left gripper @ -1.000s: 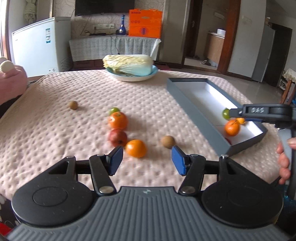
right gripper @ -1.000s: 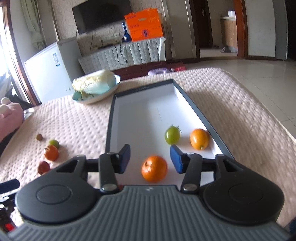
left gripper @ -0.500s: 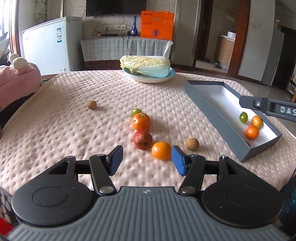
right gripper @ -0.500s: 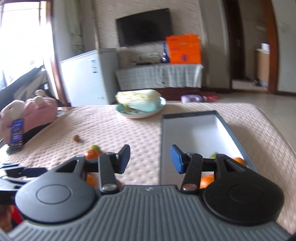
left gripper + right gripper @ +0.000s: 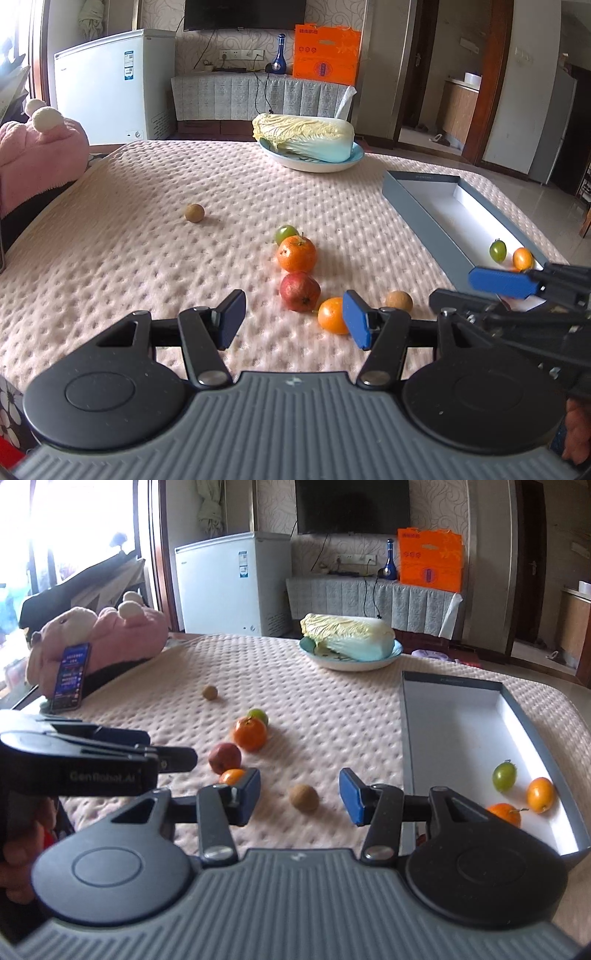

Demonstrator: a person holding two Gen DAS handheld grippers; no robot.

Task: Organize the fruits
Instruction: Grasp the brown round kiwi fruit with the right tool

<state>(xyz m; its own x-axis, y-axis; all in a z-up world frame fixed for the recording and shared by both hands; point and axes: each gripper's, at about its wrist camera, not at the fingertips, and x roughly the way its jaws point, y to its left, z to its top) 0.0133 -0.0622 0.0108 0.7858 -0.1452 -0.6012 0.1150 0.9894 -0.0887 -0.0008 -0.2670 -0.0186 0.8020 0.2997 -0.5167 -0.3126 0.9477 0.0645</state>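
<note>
Fruit is lying split, three pieces sitting in the grey box (image 5: pixel 410 738) and six waiting on the blanket (image 5: pixel 147 251), so both grippers, left (image 5: pixel 293 319) and right (image 5: pixel 300 797), are hovering open and empty, the right seemingly lining up the brown fruit (image 5: pixel 304 797).

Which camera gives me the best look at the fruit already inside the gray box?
The right wrist view: the gray box shows its white floor with a green fruit and two orange ones. The left wrist view sees it side-on, with the right gripper covering its near corner.
</note>
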